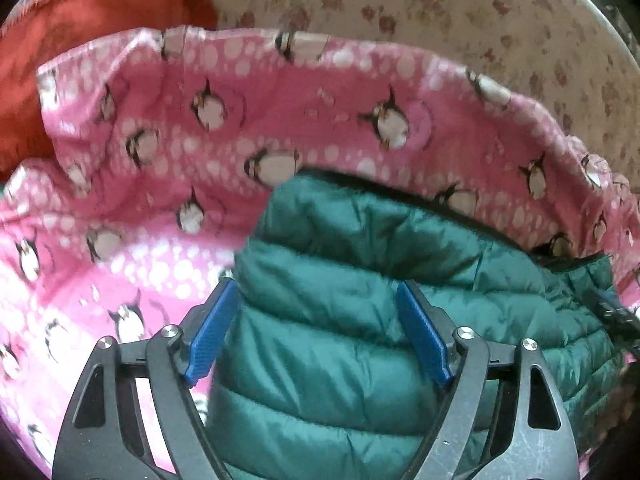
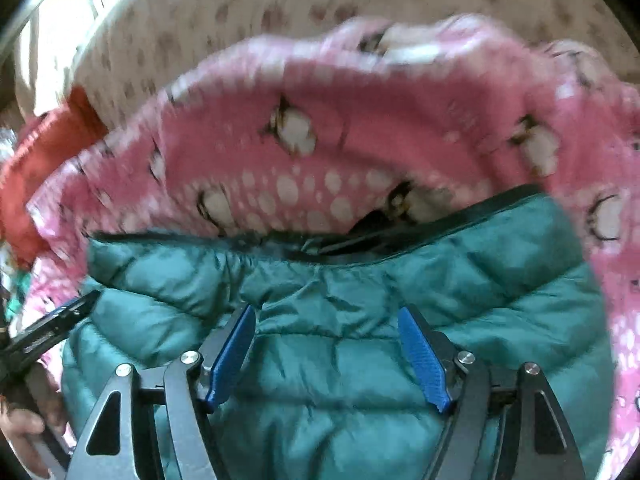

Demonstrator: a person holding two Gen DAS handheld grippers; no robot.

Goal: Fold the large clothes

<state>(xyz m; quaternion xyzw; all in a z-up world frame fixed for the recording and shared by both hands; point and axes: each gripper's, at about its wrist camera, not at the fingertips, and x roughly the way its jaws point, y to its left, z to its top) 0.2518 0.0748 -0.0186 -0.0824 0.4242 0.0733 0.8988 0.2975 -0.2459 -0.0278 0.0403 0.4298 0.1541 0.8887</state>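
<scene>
1. A green quilted jacket (image 1: 340,312) lies in the near middle of the scene, on top of a pink blanket (image 1: 168,152) printed with penguins and white dots.
2. The blanket spreads to the left, right and far side of the jacket, and its far edge curls up in a wavy rim.
3. Under and beyond the blanket is a pale sheet with small flowers (image 1: 460,12), which fills the far part of both views.
4. An orange cloth (image 1: 92,12) sits at the far left, touching the blanket's edge.
5. The left gripper (image 1: 318,290) points down at the jacket with its jaws wide apart; the blue pads (image 1: 212,332) stand either side of a padded panel (near the jacket's left edge) and do not appear to press on it.
6. The right gripper (image 2: 326,316) also hangs over the jacket with jaws spread wide and nothing clamped between them.
7. From the right wrist view, the jacket's dark-trimmed edge (image 2: 420,236) runs across just beyond the gripper tips; this view is blurred, so whether that edge is a collar or a hem cannot be told.
8. At the near left of that same view, a hand (image 2: 20,432) grips the handle of the other gripper.
</scene>
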